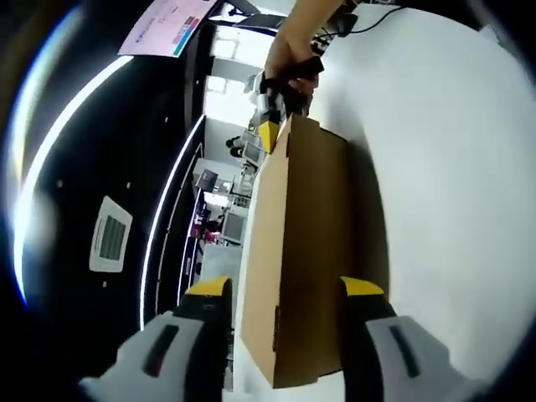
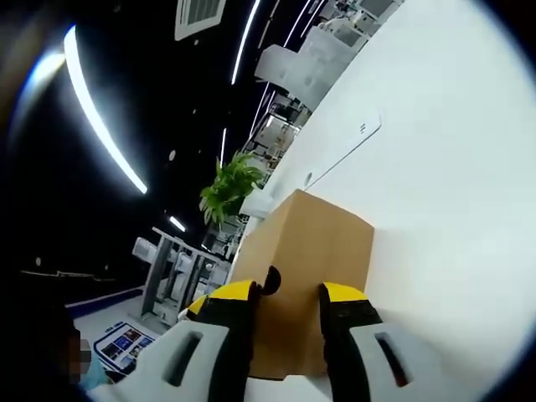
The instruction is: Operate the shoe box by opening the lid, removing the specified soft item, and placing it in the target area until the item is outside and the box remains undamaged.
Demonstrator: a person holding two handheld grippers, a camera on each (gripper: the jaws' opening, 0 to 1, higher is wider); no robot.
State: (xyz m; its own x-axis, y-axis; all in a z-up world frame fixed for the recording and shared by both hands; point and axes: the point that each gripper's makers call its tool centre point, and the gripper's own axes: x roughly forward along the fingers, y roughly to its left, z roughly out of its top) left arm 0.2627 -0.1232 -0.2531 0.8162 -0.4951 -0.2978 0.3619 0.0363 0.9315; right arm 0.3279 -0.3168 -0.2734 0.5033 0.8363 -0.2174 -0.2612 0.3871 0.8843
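Shoe box [image 1: 297,251]: a plain brown cardboard box, lid closed, resting on the white desk [image 1: 452,184]. In the left gripper view it runs from the lower centre of the frame up to the upper centre, one long side and one end face visible.

Left hand-held gripper [image 1: 285,289]: its two yellow-tipped jaws rise from the bottom of the left gripper view and stand apart, one on each side of the near end of the box. The jaws are open; contact with the cardboard cannot be confirmed.

Right hand-held gripper [image 2: 285,293]: in the right gripper view its jaws rise from the bottom centre of the frame and bracket the near end of the box [image 2: 306,251], where a small round dark hole [image 2: 272,280] sits just beside the left jaw tip. The jaws appear to lie against the end face, but whether they are pinching any cardboard cannot be told. In the left gripper view, this same gripper [image 1: 276,105] appears at the upper centre of the frame, at the far end of the box, held by a person's hand [image 1: 289,59].

Surroundings: the white desk [image 2: 452,167] fills the right half of both views. A green plant [image 2: 226,188] stands at centre left of the right gripper view. Long ceiling light strips [image 2: 96,117] cross the dark upper left area.
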